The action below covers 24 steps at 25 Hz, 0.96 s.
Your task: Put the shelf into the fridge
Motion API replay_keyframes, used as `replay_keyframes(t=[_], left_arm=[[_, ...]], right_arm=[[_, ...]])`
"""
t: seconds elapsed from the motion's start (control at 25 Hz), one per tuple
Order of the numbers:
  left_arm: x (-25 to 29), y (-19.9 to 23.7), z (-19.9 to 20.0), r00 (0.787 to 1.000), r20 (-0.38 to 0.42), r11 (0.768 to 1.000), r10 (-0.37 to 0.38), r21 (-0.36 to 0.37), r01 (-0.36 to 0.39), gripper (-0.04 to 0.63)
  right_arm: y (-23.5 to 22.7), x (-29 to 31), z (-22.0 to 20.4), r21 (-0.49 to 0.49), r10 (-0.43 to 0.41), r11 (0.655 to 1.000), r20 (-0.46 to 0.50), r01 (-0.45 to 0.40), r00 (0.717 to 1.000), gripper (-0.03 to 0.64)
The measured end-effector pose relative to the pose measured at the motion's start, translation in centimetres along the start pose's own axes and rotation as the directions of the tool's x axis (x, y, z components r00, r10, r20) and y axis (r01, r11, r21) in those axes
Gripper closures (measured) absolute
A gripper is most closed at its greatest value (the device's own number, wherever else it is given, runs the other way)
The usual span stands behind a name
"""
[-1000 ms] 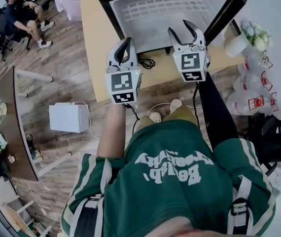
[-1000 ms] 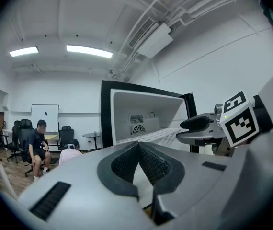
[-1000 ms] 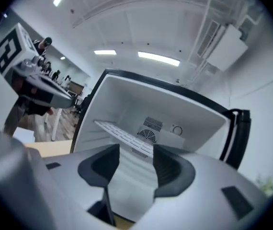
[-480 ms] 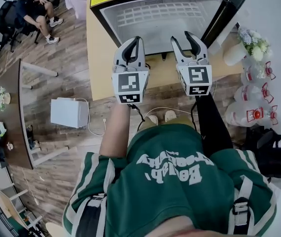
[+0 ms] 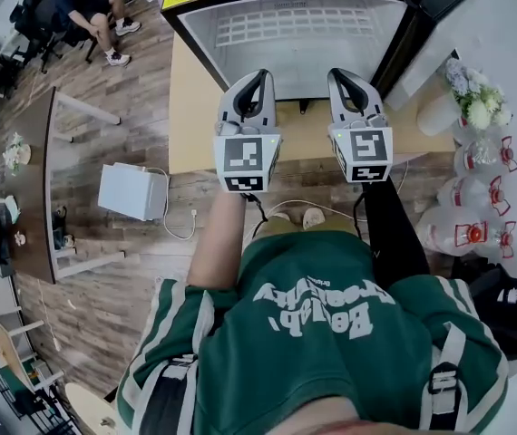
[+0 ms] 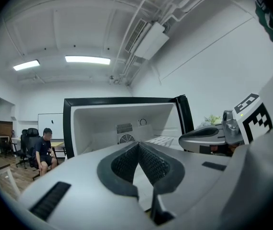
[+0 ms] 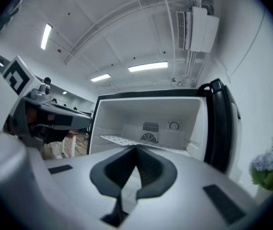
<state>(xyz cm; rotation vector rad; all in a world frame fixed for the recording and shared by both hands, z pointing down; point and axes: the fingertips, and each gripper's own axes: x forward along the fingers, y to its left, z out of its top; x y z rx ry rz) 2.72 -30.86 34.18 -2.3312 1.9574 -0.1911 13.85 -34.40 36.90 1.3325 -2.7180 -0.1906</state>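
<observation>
Jaws closed, empty: left gripper [image 6: 137, 145], right gripper [image 7: 135, 148]; fridge [image 7: 196, 121] fan [image 7: 148, 138] (gripper views only).

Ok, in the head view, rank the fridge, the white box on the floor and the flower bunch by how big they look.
1. fridge, largest by far, though cropped at the top.
2. white box on the floor.
3. flower bunch, smallest, although it stands higher, nearer the camera.
</observation>
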Motion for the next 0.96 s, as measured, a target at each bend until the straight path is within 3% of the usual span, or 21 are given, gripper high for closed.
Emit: replay_keyframes(t=[0.96], left_arm=[[0.2,-2.1,0.1,0.999,-0.021,0.999,0.028,0.016,-0.027,0.595]], right_arm=[[-2.1,-0.9,-0.3,0.003,0.033,0.999,0.01,-0.033,0.999,0.614]])
